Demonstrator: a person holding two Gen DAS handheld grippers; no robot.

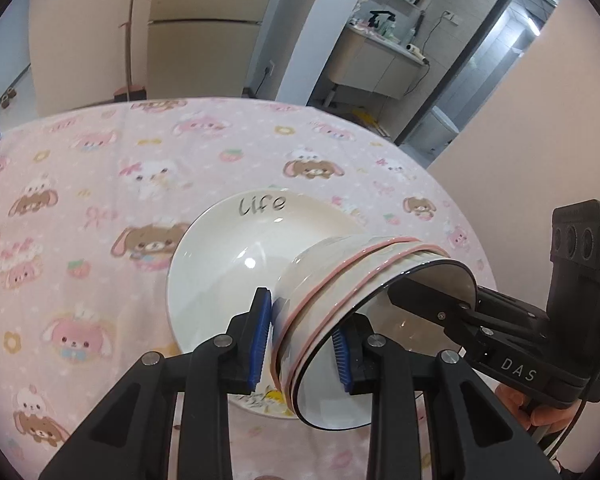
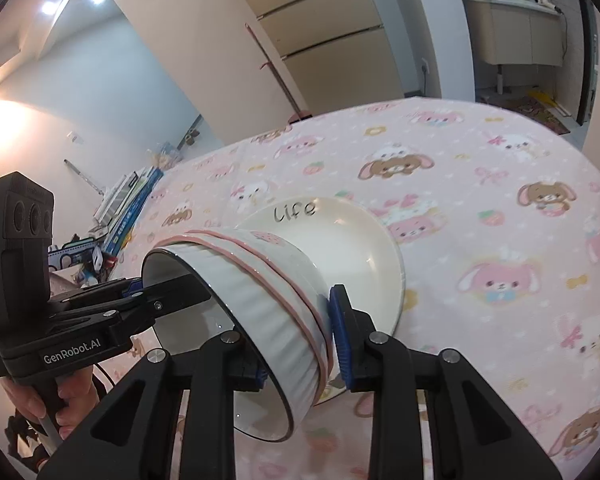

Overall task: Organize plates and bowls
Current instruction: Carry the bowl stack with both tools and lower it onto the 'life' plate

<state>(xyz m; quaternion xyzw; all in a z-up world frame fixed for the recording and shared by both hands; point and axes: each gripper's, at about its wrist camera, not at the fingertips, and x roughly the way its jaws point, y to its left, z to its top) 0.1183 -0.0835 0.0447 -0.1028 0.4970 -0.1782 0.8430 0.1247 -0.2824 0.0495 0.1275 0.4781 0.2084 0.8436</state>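
A nested stack of white bowls [image 1: 332, 276] with pink rims, the innermost dark-rimmed, hangs tilted on its side over a cream deep plate [image 1: 220, 264] lettered "Life". My left gripper [image 1: 302, 348] is shut on the stack's near rim, one blue pad outside and one inside. My right gripper [image 1: 440, 308] clamps the opposite rim, one finger reaching into the bowl. In the right wrist view my right gripper [image 2: 298, 354] pinches the bowl stack [image 2: 268, 280] the same way, its inner pad mostly hidden. The left gripper [image 2: 140, 300] holds the far rim. Behind lies the plate [image 2: 364, 240].
A pink cartoon-print tablecloth [image 1: 80, 200] covers the round table [image 2: 500, 200]. Boxes and clutter [image 2: 132, 196] sit past the table's left edge. Hands [image 2: 32, 400] grip the handles. A broom [image 1: 128, 40] leans on the wall beyond the table.
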